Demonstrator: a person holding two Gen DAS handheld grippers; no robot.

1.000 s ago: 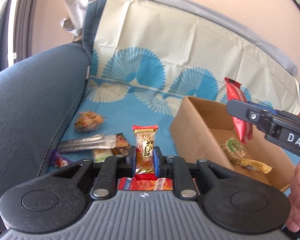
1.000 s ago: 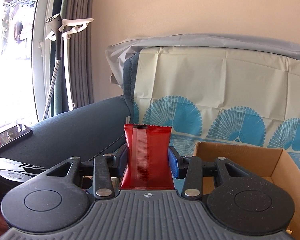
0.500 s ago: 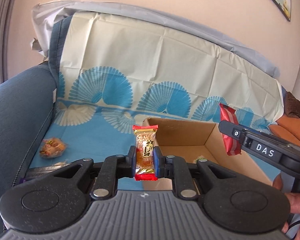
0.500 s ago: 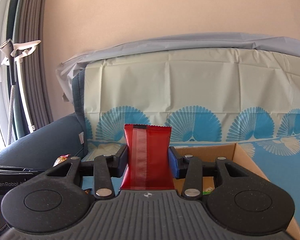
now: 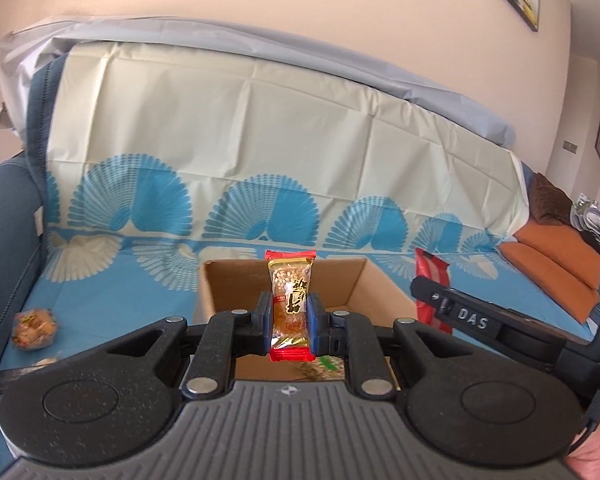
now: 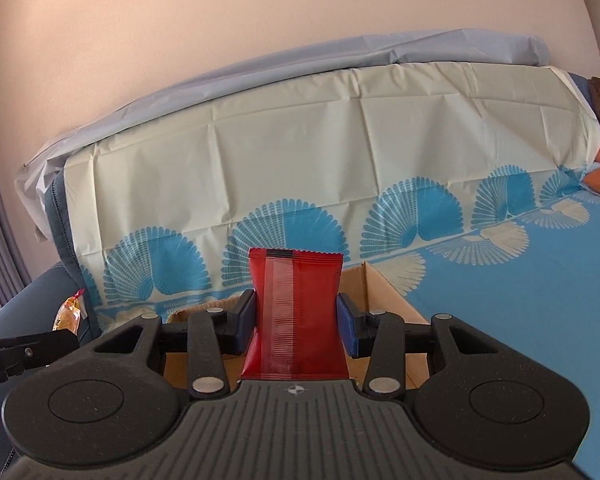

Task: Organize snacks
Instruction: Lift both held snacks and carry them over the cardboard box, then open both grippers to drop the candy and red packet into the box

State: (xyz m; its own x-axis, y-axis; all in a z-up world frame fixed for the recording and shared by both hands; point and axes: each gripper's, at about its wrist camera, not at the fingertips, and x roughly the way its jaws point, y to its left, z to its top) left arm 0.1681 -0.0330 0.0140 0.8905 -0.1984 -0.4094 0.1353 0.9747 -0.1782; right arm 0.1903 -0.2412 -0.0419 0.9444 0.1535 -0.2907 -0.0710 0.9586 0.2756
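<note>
My left gripper (image 5: 290,316) is shut on a small gold and red wrapped snack (image 5: 290,298), held upright above the near side of an open cardboard box (image 5: 240,280). My right gripper (image 6: 296,324) is shut on a red snack packet (image 6: 296,312), held upright over the same box (image 6: 384,292). The right gripper also shows in the left wrist view (image 5: 432,304), at the box's right side, with the red packet (image 5: 430,270) in it. The left gripper's snack shows in the right wrist view (image 6: 69,312) at the far left. A green wrapped snack (image 5: 328,364) lies inside the box.
The box stands on a sofa covered by a blue and cream fan-patterned sheet (image 5: 120,280). A round wrapped snack (image 5: 32,326) lies on the sheet at the left, beside the blue armrest (image 5: 0,220). Orange cushions (image 5: 552,264) lie at the far right.
Both grippers have swung to the right with their snacks still held. The box now sits centred behind my left gripper, and the loose snacks on the left have mostly slid out of view.
</note>
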